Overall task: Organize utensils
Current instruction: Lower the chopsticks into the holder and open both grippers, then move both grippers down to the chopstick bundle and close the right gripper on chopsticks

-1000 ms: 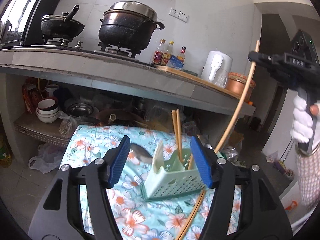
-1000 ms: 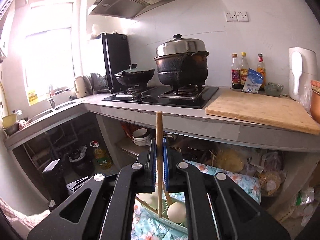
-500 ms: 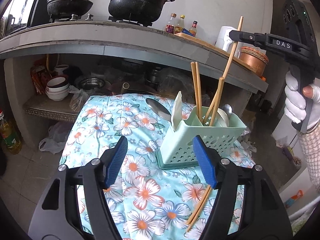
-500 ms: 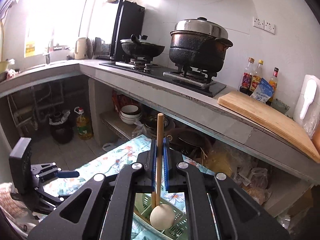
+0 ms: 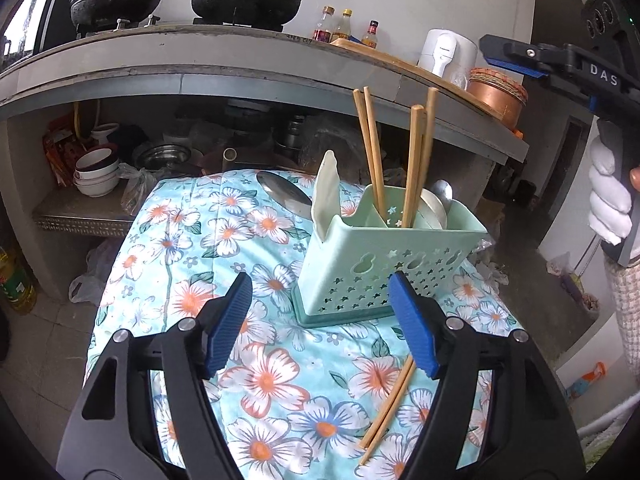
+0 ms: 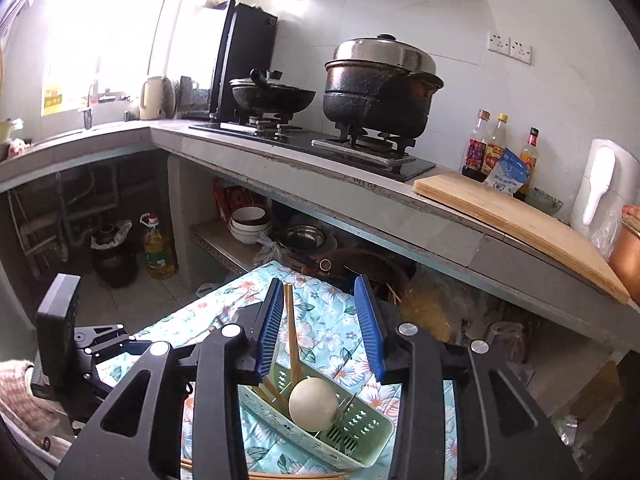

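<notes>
A mint green utensil basket stands on the floral cloth. Several wooden chopsticks stand upright in it, with a white spoon and a metal spoon. Two more chopsticks lie on the cloth in front of the basket. My left gripper is open and empty, just before the basket. My right gripper is open and empty above the basket, over a chopstick and a white round spoon bowl. It also shows in the left wrist view, high at right.
A metal ladle lies on the cloth behind the basket. A concrete counter with pots, bottles and a wooden board runs behind. Bowls sit on the shelf under it. An oil bottle stands on the floor.
My right gripper opened and let go of the chopstick, which now stands in the basket. The left gripper moved back and higher, staying open.
</notes>
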Tool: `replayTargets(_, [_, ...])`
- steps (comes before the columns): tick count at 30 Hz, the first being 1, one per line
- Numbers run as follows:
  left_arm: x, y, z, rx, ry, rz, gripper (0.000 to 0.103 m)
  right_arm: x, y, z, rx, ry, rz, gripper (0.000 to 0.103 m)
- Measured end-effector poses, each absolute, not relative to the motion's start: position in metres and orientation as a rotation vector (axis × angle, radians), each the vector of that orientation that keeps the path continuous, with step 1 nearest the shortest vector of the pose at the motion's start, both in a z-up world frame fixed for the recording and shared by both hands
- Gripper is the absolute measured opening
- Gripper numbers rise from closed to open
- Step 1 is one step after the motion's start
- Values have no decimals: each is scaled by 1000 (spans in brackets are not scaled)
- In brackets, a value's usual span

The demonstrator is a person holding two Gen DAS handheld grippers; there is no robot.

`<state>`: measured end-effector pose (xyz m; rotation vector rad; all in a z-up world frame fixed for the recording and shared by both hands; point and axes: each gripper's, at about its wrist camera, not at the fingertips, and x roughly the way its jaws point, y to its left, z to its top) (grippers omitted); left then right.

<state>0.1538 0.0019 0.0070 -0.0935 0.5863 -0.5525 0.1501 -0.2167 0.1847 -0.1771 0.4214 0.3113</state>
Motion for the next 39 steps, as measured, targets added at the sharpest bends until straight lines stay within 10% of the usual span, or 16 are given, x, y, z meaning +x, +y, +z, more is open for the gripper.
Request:
replayTargets(29, [157, -40, -68, 78, 851, -695, 67, 111, -294, -97, 1022, 983, 245, 37])
replayTargets(39, [161, -39, -85, 36, 921, -789, 29, 136, -301, -142, 1219, 995, 224, 22])
